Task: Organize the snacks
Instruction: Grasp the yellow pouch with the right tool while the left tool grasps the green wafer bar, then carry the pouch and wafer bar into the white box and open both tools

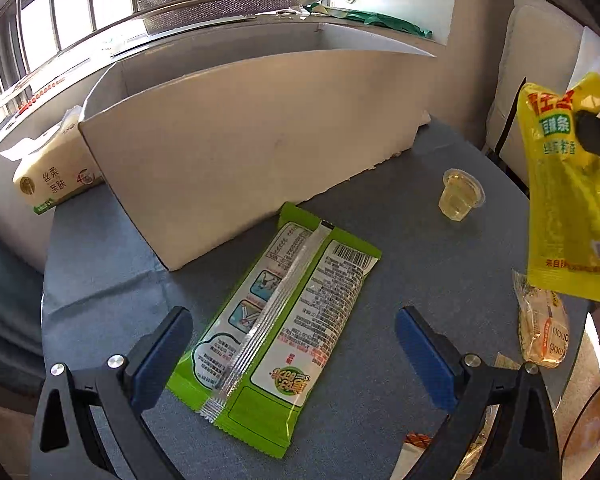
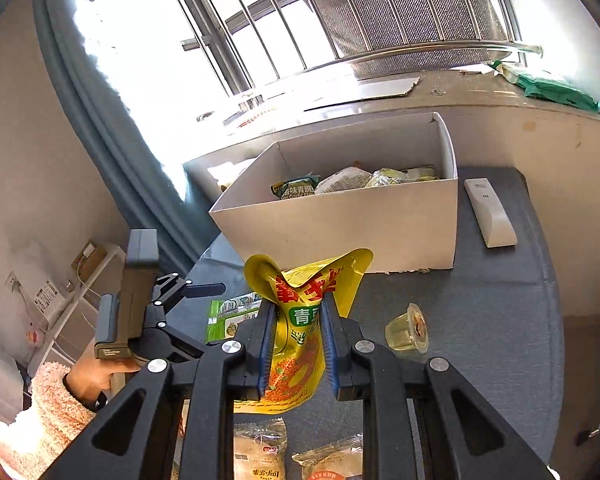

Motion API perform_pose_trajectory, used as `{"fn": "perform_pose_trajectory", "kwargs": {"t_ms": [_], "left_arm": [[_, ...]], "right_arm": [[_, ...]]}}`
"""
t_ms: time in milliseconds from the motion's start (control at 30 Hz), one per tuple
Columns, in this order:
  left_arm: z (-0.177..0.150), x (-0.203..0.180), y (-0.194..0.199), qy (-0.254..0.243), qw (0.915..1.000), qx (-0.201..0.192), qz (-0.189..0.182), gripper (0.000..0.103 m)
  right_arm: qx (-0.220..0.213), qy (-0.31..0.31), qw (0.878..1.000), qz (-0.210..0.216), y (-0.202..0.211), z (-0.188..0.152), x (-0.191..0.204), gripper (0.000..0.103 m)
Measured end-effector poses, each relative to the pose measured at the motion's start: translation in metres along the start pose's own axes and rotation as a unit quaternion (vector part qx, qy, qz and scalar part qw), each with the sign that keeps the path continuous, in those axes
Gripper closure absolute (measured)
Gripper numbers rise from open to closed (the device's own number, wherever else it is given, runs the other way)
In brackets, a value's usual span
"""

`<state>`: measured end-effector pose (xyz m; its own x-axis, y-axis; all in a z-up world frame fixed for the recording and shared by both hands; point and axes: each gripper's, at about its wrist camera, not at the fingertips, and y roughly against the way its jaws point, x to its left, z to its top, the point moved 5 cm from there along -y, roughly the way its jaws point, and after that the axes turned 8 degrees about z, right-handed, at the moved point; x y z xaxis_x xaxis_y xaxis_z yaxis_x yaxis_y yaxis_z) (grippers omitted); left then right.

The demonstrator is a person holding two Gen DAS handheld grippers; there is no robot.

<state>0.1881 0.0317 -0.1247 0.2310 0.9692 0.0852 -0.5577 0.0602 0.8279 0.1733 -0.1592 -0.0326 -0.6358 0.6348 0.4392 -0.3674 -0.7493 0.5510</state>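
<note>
Above the table's (image 2: 500,292) near edge, the right gripper (image 2: 298,344) pinches a yellow pouch (image 2: 300,320) near its top, so it hangs clear for the white box (image 2: 340,224) at the far edge. Left gripper (image 1: 294,344), jaws wide and empty, straddles the green packet (image 1: 276,320) mid-table, apparently its next pick.

right hand-held gripper (image 2: 298,344) clamps yellow snack bag (image 2: 300,320) | white box (image 2: 340,224) behind | jelly cup (image 2: 408,330) beside

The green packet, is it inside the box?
No, the green packet lies flat on the table in front of the box.
</note>
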Motion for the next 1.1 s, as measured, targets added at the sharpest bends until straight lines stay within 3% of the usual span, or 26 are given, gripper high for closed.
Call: {"fn": "perform_pose_trajectory", "kwargs": {"t_ms": [133, 200, 233, 300, 367, 467, 600, 700, 800, 900, 1000, 1100], "left_arm": [[0.003, 0.002, -0.022, -0.033, 0.9988, 0.035, -0.012, 0.001], [0.001, 0.001, -0.029, -0.045, 0.9977, 0.049, -0.014, 0.007], [0.001, 0.001, -0.028, -0.049, 0.9978, 0.042, -0.015, 0.009], [0.002, 0.002, -0.022, -0.046, 0.9982, 0.032, -0.019, 0.028], [0.001, 0.005, -0.015, -0.017, 0.9985, 0.030, -0.043, 0.035], [-0.001, 0.004, 0.004, -0.005, 0.9992, 0.003, -0.040, 0.036], [0.005, 0.003, 0.046, 0.033, 0.9958, -0.056, -0.064, 0.036], [0.025, 0.009, 0.082, 0.077, 0.9876, -0.113, -0.077, 0.036], [0.057, 0.025, 0.113, 0.141, 0.9712, -0.162, -0.103, 0.036], [0.093, 0.044, 0.131, 0.187, 0.9583, -0.197, -0.089, 0.036], [0.128, 0.064, 0.126, 0.235, 0.9477, -0.199, -0.083, 0.036], [0.158, 0.078, 0.103, 0.259, 0.9463, -0.181, -0.068, 0.036]], "right_arm": [[-0.018, -0.003, 1.000, 0.002, 0.025, 0.005, -0.003, 0.081], [-0.024, -0.003, 1.000, 0.004, 0.034, 0.006, -0.005, 0.081], [-0.025, -0.002, 1.000, 0.003, 0.036, 0.006, -0.005, 0.081], [-0.025, -0.001, 1.000, 0.004, 0.038, 0.005, -0.005, 0.081], [-0.024, 0.001, 1.000, 0.003, 0.037, 0.003, -0.005, 0.081], [-0.022, 0.001, 1.000, 0.005, 0.035, 0.001, -0.005, 0.081], [-0.025, 0.001, 1.000, 0.009, 0.033, 0.004, -0.005, 0.081], [-0.030, 0.004, 1.000, 0.007, 0.030, 0.015, -0.007, 0.081], [-0.037, 0.005, 0.999, 0.006, 0.026, 0.038, -0.011, 0.081], [-0.049, 0.002, 0.999, -0.001, 0.023, 0.072, -0.020, 0.081], [-0.056, 0.004, 0.998, -0.024, 0.015, 0.113, -0.032, 0.081], [-0.046, -0.001, 0.998, -0.037, -0.001, 0.148, -0.047, 0.081]]}}
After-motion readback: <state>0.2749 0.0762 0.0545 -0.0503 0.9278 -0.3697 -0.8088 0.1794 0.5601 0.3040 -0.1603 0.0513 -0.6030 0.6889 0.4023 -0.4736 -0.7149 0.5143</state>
